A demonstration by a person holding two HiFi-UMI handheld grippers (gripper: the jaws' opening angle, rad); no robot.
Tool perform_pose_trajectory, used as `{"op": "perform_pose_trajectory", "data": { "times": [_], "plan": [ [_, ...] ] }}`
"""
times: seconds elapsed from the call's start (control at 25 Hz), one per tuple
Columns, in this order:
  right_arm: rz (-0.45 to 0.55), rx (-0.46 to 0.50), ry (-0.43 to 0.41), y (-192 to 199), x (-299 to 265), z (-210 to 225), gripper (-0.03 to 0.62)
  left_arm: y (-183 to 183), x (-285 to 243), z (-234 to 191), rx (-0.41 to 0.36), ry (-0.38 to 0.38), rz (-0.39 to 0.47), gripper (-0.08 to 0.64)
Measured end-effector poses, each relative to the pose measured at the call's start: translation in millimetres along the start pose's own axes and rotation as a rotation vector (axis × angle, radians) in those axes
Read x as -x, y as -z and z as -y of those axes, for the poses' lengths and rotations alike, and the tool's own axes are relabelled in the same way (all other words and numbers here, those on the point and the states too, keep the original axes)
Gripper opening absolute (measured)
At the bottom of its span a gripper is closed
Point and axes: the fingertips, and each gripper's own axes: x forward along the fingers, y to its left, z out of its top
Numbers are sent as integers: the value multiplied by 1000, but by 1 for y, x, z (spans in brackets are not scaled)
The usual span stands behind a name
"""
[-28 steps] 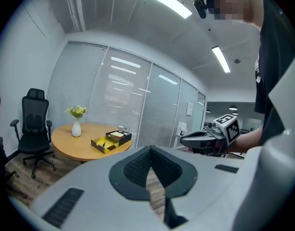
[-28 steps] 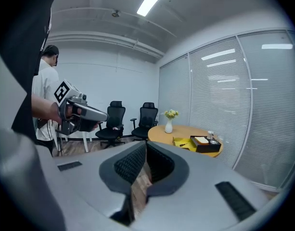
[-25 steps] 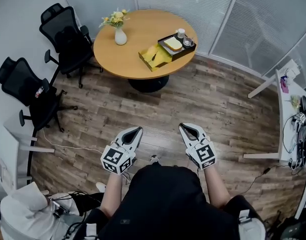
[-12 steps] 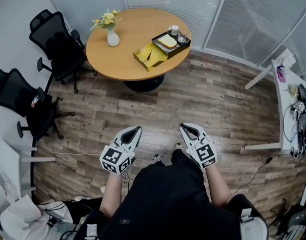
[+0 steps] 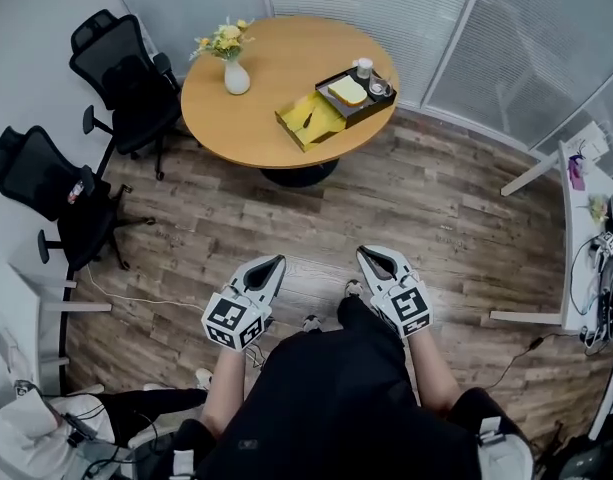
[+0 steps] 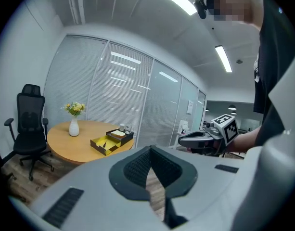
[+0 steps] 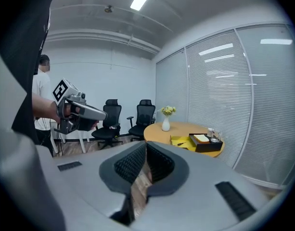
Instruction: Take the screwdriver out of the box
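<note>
A yellow open box [image 5: 312, 121] lies on the round wooden table [image 5: 266, 118] at the far side of the room. A dark, thin screwdriver [image 5: 307, 119] rests inside it. My left gripper [image 5: 271, 264] and right gripper [image 5: 370, 257] hang side by side over the wood floor, far short of the table. Both are shut with nothing in them. The left gripper view shows its jaws [image 6: 150, 149] meeting, with the box [image 6: 107, 143] far ahead. From the right gripper [image 7: 146, 144], the box [image 7: 181, 141] is small and distant.
A black tray [image 5: 359, 92] with a yellow block and cups sits beside the box. A white vase of flowers [image 5: 234, 72] stands at the table's left. Two black office chairs [image 5: 126, 68] stand left of the table. A white desk [image 5: 584, 218] with cables lines the right wall.
The person has stepped over the wood floor and a foot now shows between the grippers. Both grippers went along, still shut and level with each other.
</note>
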Motion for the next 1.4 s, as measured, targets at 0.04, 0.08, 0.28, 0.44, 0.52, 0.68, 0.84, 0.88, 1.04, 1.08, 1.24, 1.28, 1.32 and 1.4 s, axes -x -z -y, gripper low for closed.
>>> {"op": "perform_pose_trajectory", "data": {
  "times": [0.04, 0.08, 0.28, 0.44, 0.52, 0.68, 0.84, 0.88, 1.04, 1.08, 1.24, 1.28, 1.32, 1.4],
  "plan": [
    [4, 3, -12, -3, -5, 6, 11, -3, -5, -3, 3, -10, 1, 6],
    [8, 8, -23, -5, -9, 11, 9, -6, -10, -5, 5, -19, 4, 6],
    [18, 27, -75, -9, -23, 43, 9, -19, -44, -6, 6, -50, 13, 6],
    [14, 21, -112, -3, -29, 66, 11, -28, -68, -2, 4, -70, 27, 6],
    [13, 10, -125, 0, -31, 77, 11, -34, -77, 1, 12, -73, 53, 6],
    [1, 14, -165, 8, -33, 97, 11, -43, -102, 11, 12, -72, 53, 6],
    [0, 18, -202, 12, -40, 116, 9, -46, -126, 14, -13, -91, 28, 6],
    [0, 18, -209, 12, -43, 121, 11, -47, -131, 13, -12, -96, 26, 6],
    [4, 29, -238, 18, -41, 133, 9, -46, -146, 22, -12, -111, 31, 6],
    [3, 37, -244, 19, -39, 136, 9, -46, -149, 25, -13, -117, 36, 6],
    [-6, 33, -237, 29, -33, 149, 9, -48, -159, 37, -11, -113, 51, 6],
    [-4, 28, -233, 30, -32, 151, 11, -49, -161, 38, -12, -106, 52, 6],
    [-1, 26, -231, 29, -33, 152, 11, -51, -162, 39, -13, -98, 53, 6],
    [3, 25, -232, 27, -33, 153, 11, -55, -166, 39, -20, -80, 57, 6]
  ]
}}
